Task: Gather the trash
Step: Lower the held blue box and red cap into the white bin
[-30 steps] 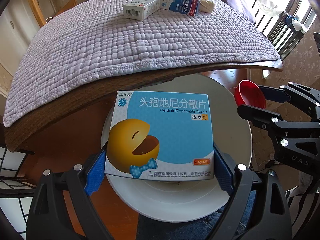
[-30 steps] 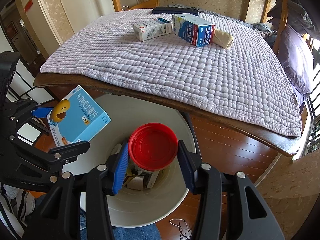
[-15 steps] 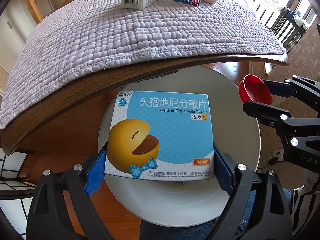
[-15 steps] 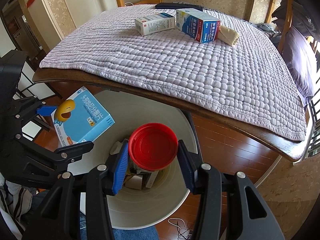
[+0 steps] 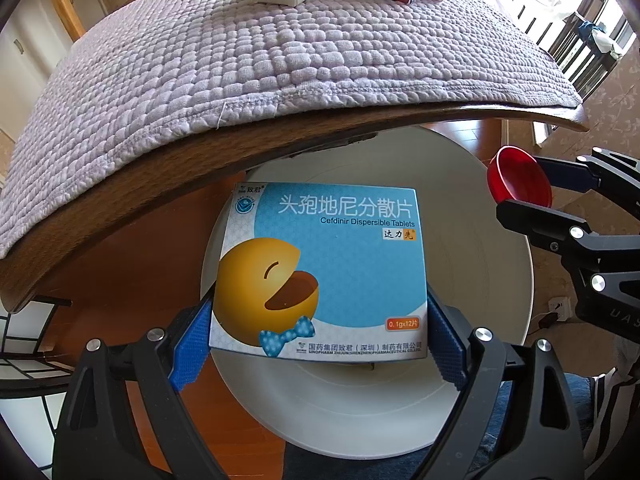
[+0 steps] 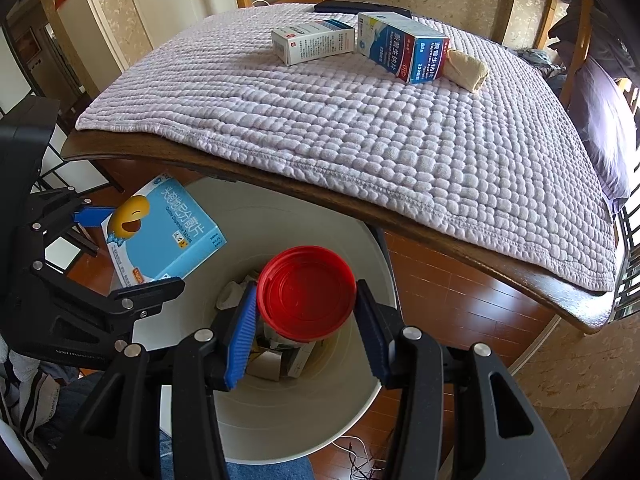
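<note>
My left gripper (image 5: pixel 318 336) is shut on a blue medicine box (image 5: pixel 320 268) with a yellow smiley face and holds it over the white trash bin (image 5: pixel 500 288). My right gripper (image 6: pixel 306 332) is shut on a red round lid (image 6: pixel 306 294) and holds it over the same bin (image 6: pixel 280 432). The box also shows in the right wrist view (image 6: pixel 164 236), the lid in the left wrist view (image 5: pixel 518 180). Scraps of paper and card (image 6: pixel 276 360) lie at the bin's bottom.
The table (image 6: pixel 440 236) with a lilac quilted cloth (image 6: pixel 360 112) overhangs the bin's far rim. On it stand a white medicine box (image 6: pixel 312 42), a blue and red box (image 6: pixel 402 52), a beige roll (image 6: pixel 468 70) and a dark flat object (image 6: pixel 344 7). Wooden floor surrounds the bin.
Both grippers have moved forward and lower, closer to the table edge and deeper over the bin. Both still hold their items.
</note>
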